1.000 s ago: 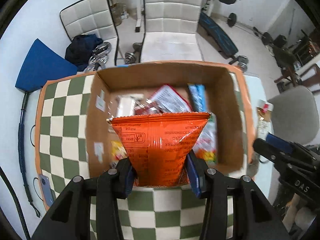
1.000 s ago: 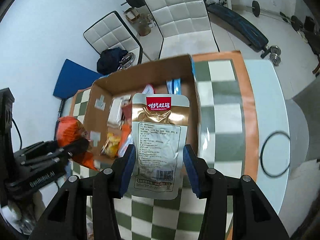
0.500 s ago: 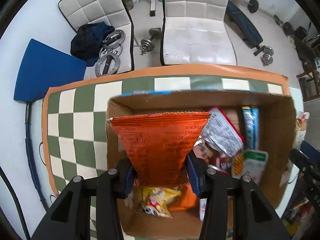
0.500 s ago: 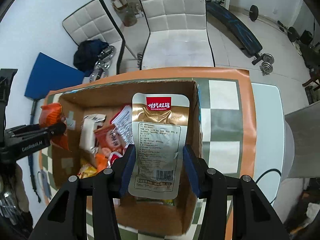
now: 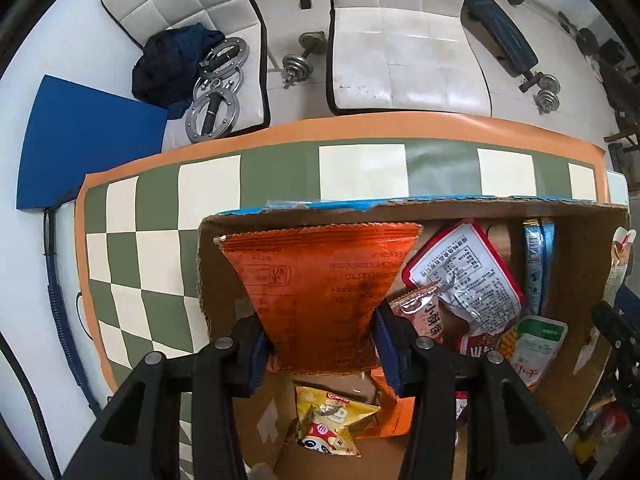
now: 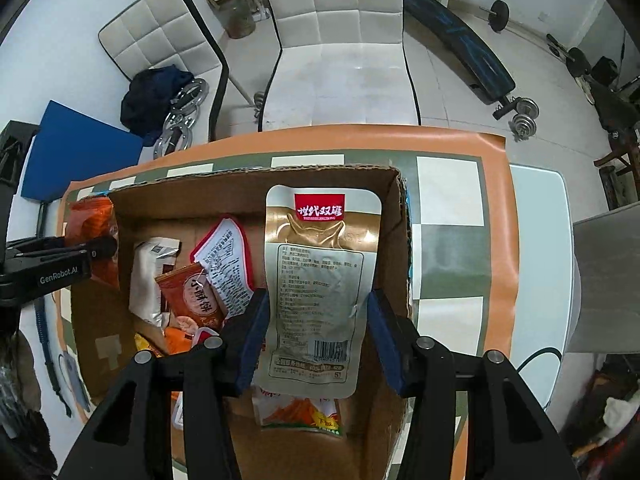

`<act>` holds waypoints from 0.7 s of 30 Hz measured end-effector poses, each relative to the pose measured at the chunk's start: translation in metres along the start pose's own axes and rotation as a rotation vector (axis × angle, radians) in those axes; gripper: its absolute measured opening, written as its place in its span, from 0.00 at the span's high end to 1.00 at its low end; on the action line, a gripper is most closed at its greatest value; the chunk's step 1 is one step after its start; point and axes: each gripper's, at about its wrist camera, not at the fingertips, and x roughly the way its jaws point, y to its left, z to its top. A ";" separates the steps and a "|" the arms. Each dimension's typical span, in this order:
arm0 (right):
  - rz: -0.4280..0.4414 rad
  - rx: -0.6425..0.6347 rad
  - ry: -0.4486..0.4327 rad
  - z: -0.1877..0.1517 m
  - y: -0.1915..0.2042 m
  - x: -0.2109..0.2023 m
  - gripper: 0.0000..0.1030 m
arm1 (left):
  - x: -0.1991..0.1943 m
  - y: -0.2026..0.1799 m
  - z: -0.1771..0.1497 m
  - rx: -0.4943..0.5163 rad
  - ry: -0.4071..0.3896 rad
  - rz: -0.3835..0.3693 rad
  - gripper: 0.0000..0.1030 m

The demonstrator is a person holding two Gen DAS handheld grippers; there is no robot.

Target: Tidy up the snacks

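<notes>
Holding my orange packet (image 5: pixel 320 292) in clenched left fingers (image 5: pixel 260 344) over the cardboard box (image 6: pixel 336 176) of loose snacks; right fingers (image 6: pixel 256 336), just easing apart, flank the silver pouch (image 6: pixel 320 280); its lower packets stay half-hidden.

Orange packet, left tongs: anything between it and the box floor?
No lid or flap. The orange packet hangs over the open cardboard box at its left end. Below it lie a yellow snack bag and another orange pack; it would land on those.
</notes>
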 end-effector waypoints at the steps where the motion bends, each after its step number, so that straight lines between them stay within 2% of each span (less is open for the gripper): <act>1: 0.001 0.005 0.007 0.001 -0.001 0.002 0.43 | 0.001 0.001 0.000 -0.003 0.000 0.003 0.55; 2: 0.007 0.007 0.011 0.001 -0.001 0.002 0.40 | 0.001 0.002 0.000 -0.008 0.000 0.001 0.50; 3: 0.007 0.007 0.010 0.001 0.000 0.002 0.27 | 0.001 0.003 0.000 -0.013 -0.003 -0.005 0.44; 4: 0.003 0.006 0.006 0.001 0.001 0.002 0.17 | 0.000 0.005 0.000 -0.018 -0.007 -0.008 0.44; 8: 0.003 0.005 0.001 0.001 0.005 -0.002 0.16 | -0.005 0.010 -0.001 -0.039 -0.012 -0.033 0.43; 10: 0.005 0.004 0.000 0.000 0.007 -0.003 0.15 | -0.008 0.012 -0.002 -0.044 -0.021 -0.036 0.40; 12: 0.007 -0.001 -0.005 -0.002 0.011 -0.006 0.14 | -0.011 0.013 -0.003 -0.044 -0.024 -0.051 0.33; 21: 0.003 -0.035 -0.019 -0.017 0.031 -0.016 0.12 | -0.030 0.011 -0.029 -0.067 -0.078 -0.072 0.33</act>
